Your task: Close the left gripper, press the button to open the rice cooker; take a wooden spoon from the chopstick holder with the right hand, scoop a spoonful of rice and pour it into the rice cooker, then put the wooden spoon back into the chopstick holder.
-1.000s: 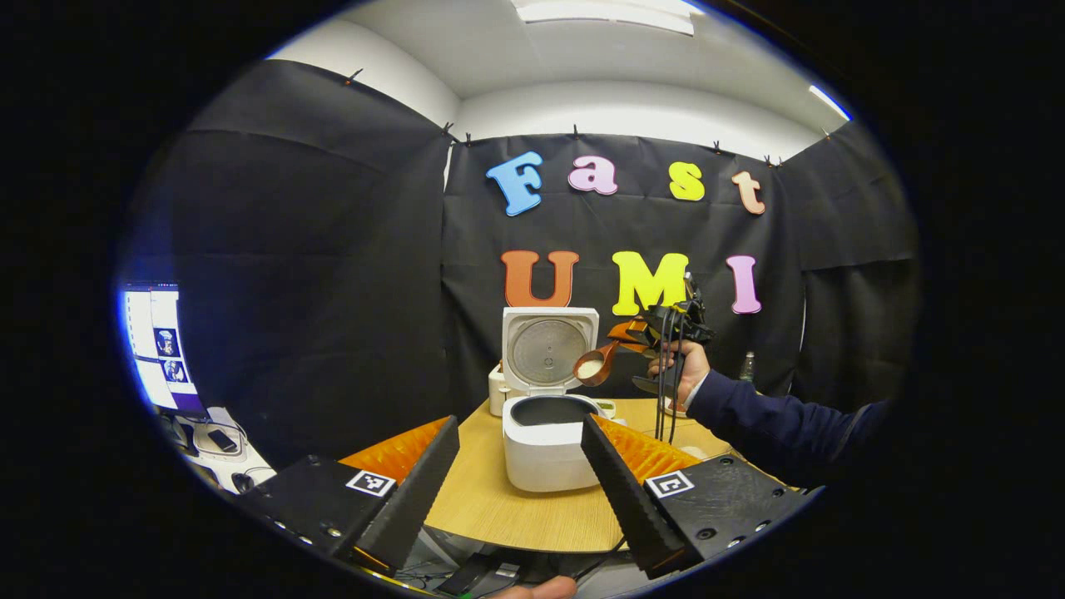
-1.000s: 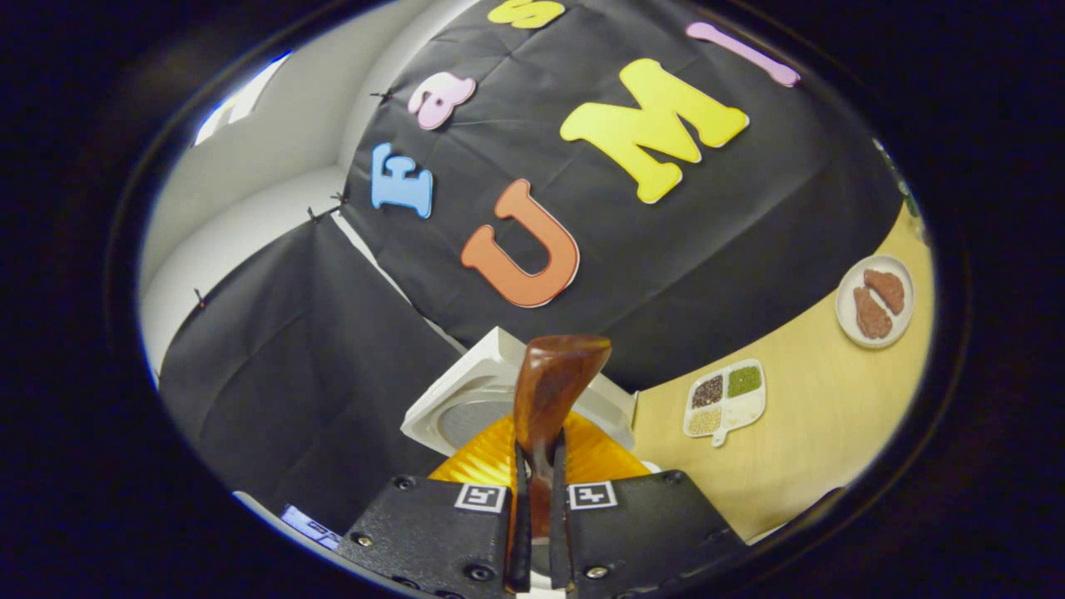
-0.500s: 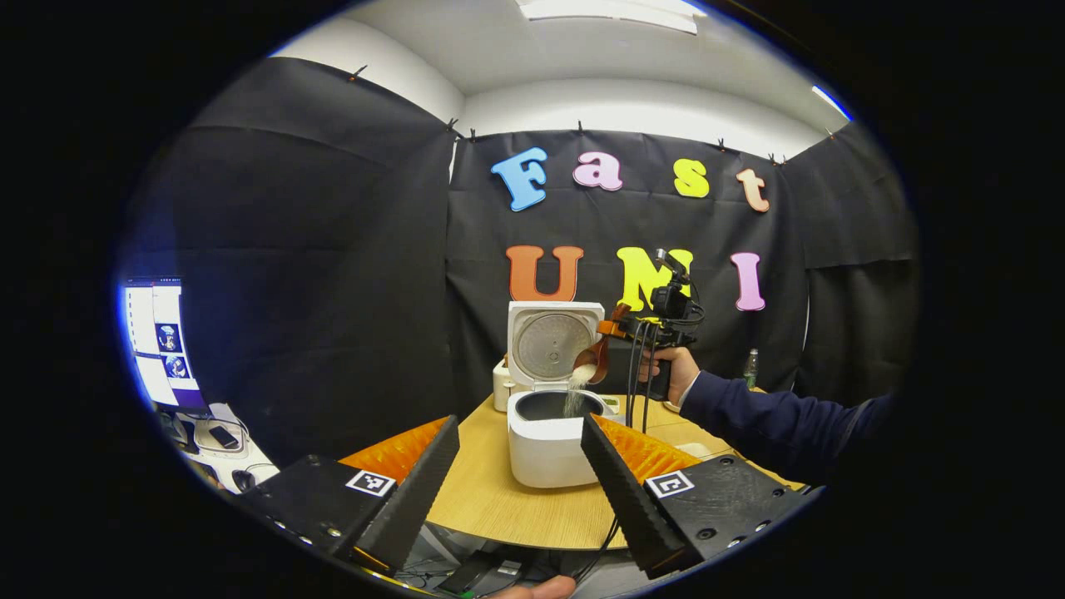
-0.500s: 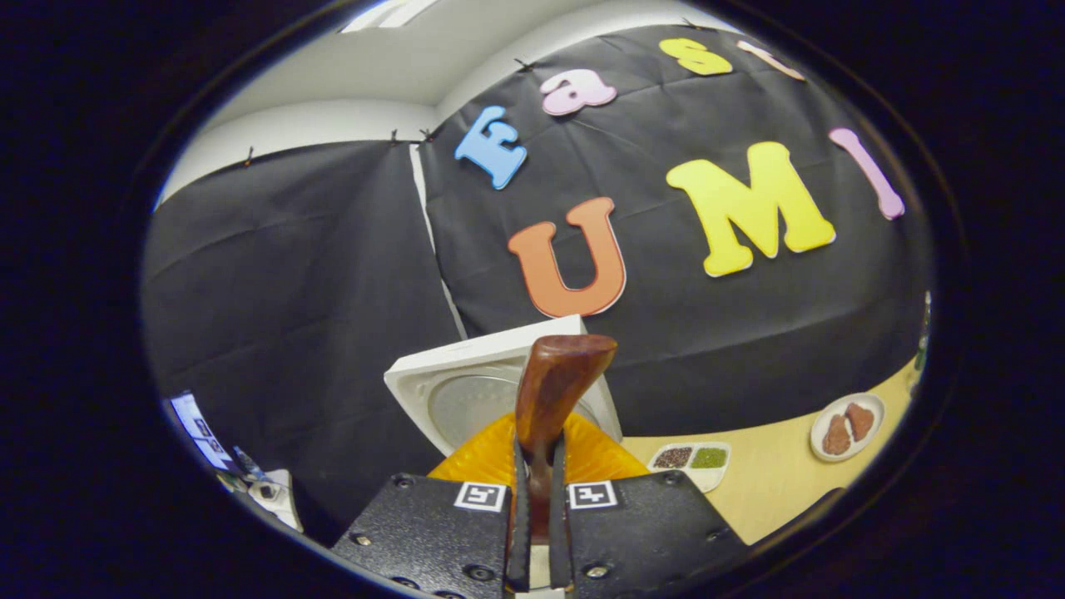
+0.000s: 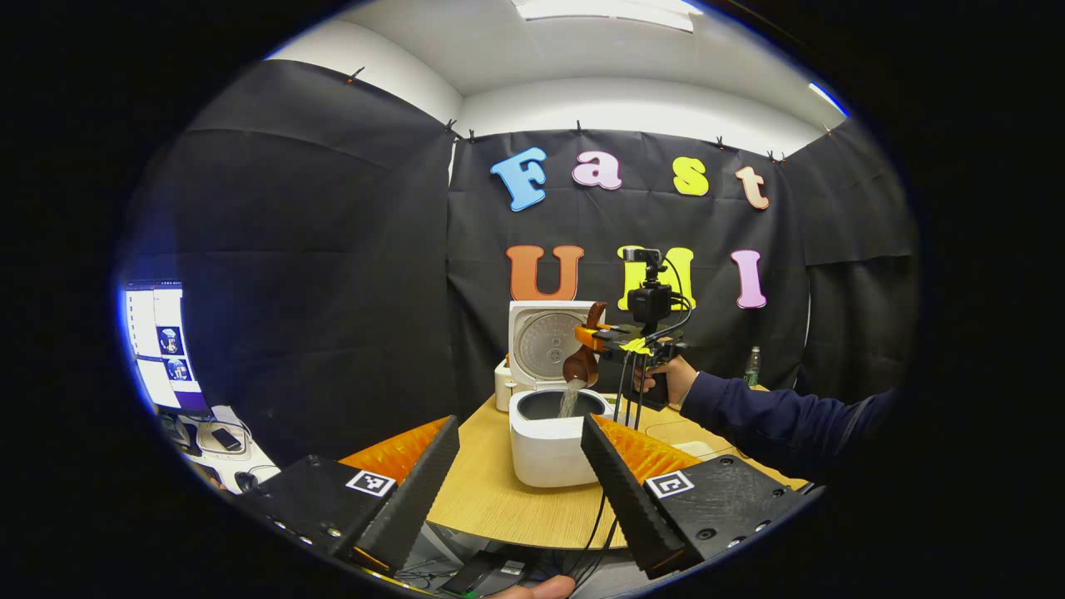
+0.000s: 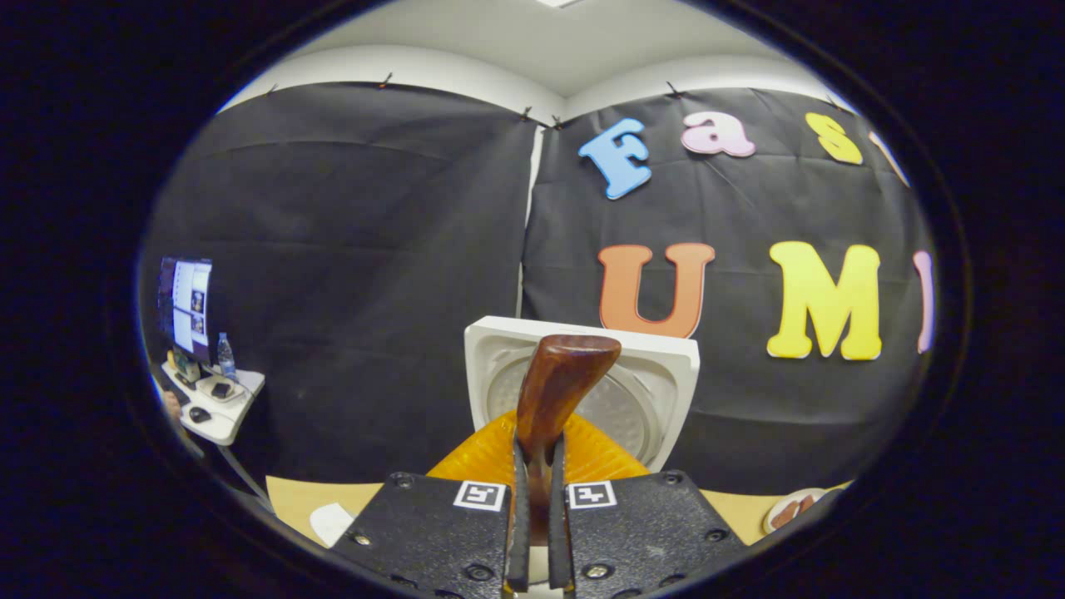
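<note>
Over the open rice cooker point(image 5: 547, 433), tipped wooden spoon point(image 5: 580, 363).

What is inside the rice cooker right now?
A thin stream of rice falls from the tipped wooden spoon into the rice cooker, whose lid stands open. Its dark inner pot shows at the rim; the front wall hides how much rice lies at the bottom.
</note>
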Demonstrator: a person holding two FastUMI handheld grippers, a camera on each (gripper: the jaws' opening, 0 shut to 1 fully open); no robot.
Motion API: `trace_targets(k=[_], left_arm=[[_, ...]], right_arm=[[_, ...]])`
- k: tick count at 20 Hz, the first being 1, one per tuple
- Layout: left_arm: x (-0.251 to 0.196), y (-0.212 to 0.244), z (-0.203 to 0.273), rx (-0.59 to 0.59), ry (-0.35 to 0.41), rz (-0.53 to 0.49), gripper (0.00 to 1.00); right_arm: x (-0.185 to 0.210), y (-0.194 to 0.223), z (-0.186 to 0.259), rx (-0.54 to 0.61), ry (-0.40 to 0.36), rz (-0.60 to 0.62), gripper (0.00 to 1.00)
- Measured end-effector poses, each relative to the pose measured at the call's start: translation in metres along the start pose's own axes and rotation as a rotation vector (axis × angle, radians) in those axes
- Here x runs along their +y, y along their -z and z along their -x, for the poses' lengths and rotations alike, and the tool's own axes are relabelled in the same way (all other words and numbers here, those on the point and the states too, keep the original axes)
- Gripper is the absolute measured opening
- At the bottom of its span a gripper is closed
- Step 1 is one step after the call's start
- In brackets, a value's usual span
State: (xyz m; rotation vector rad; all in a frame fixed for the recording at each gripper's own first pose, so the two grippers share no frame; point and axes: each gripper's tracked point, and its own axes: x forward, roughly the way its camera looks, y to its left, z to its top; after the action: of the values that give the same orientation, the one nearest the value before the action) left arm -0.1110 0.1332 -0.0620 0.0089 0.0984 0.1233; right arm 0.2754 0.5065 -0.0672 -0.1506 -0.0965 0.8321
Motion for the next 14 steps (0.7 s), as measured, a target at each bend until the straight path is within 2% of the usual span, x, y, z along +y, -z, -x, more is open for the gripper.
trace_targets(k=[4, 7, 11, 14], left_arm=[[-0.006, 0.002, -0.001, 0.004, 0.016, 0.007, 0.94], [-0.012, 0.000, -0.006, 0.007, 0.029, 0.002, 0.94], [-0.018, -0.002, -0.015, -0.012, 0.039, -0.006, 0.94], [-0.025, -0.003, -0.027, -0.052, 0.056, -0.003, 0.94]], right_arm=[[0.011, 0.001, 0.008, -0.012, -0.006, 0.153, 0.14], [0.015, 0.002, 0.014, -0.020, -0.005, 0.199, 0.14], [0.003, -0.008, 0.041, -0.038, 0.033, 0.182, 0.14], [-0.020, -0.003, 0.067, 0.005, 0.080, 0.119, 0.14]])
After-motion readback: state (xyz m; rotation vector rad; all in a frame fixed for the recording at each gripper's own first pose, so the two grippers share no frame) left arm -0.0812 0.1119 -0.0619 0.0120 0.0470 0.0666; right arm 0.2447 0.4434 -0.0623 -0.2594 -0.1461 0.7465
